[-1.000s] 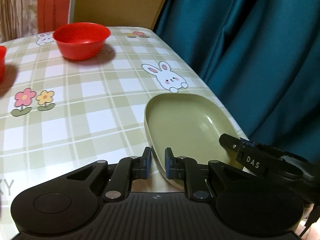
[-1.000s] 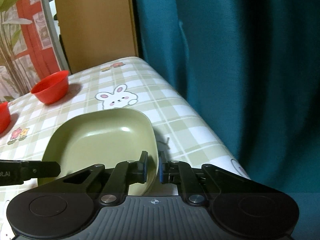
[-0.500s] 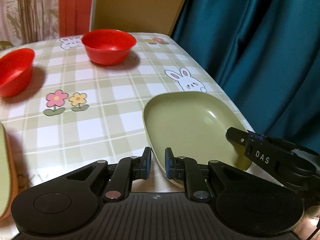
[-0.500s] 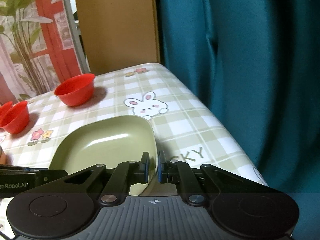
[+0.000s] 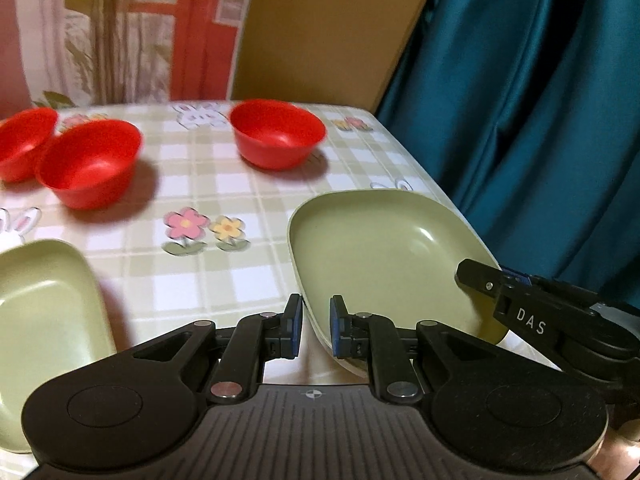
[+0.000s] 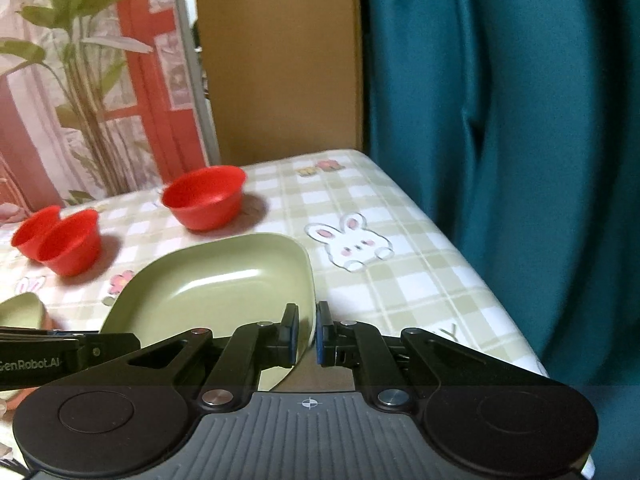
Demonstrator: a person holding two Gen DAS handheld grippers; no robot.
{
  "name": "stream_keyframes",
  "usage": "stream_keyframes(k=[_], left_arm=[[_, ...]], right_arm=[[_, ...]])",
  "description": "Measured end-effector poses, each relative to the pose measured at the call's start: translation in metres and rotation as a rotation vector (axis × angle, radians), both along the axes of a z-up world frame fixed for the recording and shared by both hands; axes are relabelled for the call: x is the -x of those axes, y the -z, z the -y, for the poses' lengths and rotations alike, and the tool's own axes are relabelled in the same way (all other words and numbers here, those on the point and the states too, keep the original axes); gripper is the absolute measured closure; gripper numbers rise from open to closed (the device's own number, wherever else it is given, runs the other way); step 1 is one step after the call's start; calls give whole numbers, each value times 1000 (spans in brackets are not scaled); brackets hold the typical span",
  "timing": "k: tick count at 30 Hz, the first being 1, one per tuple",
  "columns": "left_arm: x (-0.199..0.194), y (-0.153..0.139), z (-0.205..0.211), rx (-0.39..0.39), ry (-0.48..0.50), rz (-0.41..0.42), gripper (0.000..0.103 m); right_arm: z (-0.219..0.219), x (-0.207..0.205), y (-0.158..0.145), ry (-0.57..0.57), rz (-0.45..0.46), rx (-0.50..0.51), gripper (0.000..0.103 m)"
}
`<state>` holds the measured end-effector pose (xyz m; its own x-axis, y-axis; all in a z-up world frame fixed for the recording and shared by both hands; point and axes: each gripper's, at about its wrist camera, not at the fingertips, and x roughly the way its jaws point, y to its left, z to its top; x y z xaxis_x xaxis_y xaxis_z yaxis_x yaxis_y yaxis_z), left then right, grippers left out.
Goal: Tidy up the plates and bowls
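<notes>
A green plate (image 5: 384,252) is held off the checked table by both grippers. My left gripper (image 5: 315,330) is shut on its near left rim. My right gripper (image 6: 307,334) is shut on its right rim; the plate (image 6: 224,284) fills the lower middle of the right wrist view. The right gripper also shows in the left wrist view (image 5: 480,280). A second green plate (image 5: 44,312) lies at the left. Three red bowls stand further back: one (image 5: 278,132) at the middle, two (image 5: 90,160) (image 5: 24,140) close together at the left.
The table (image 5: 224,272) has a green checked cloth with rabbits and flowers. Its right edge runs along a teal curtain (image 5: 540,120). A brown board (image 5: 328,28) and a floral curtain (image 5: 120,28) stand behind the far edge.
Both grippers have lifted the green plate and carried it leftward. The left pair of red bowls and the second green plate have come into view.
</notes>
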<state>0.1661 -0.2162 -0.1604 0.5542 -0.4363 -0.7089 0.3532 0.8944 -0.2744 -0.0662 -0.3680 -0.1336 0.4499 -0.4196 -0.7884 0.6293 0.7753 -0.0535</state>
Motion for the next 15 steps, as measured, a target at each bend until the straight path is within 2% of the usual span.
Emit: stream_keyframes(k=[9,15], left_arm=[[1,-24,-52,2,-61,69,88],[-4,-55,-94,-29,-101,150,88]], right_arm=[[-37,-38,-18,-84,15,13,95],[-69,-73,-34,-146,49,14,94]])
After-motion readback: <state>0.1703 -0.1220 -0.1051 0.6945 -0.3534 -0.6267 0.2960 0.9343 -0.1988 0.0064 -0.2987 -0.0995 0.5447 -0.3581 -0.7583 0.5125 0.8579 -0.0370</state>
